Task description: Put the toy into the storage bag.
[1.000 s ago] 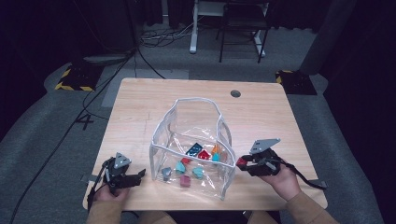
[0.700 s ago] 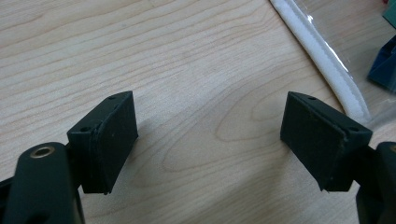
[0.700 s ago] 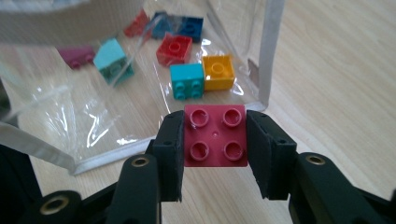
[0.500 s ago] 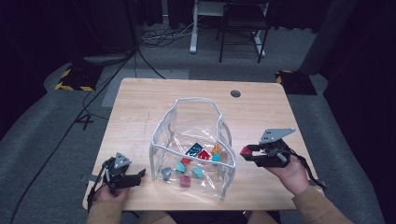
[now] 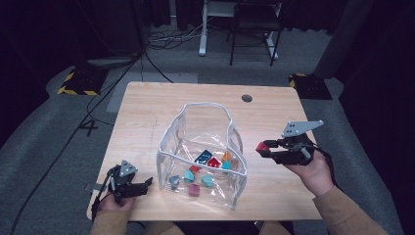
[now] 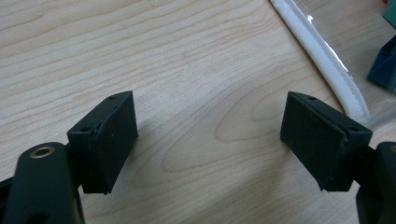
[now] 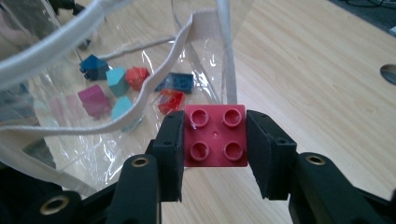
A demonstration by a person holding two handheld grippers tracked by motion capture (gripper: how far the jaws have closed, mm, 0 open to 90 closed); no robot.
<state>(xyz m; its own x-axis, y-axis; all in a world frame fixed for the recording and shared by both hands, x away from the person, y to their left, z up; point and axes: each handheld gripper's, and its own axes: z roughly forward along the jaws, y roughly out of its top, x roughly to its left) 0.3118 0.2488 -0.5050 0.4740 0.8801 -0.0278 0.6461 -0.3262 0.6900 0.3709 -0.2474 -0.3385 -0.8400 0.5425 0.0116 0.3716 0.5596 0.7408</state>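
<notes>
Brick [image 7: 215, 135] studs-up (square) in right gripper [image 7: 215, 140] | left gripper [image 6: 210, 140] open | bag [image 5: 205, 105]

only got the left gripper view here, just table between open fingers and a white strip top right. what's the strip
Observer: It's the white rim of a clear bag standing open on the table.
Operator: anything in it
Observer: Small coloured blocks lie on its bottom.
Operator: what's the right gripper doing
Observer: The right gripper is shut on a red brick, studs up, beside the bag and above the table.
</notes>
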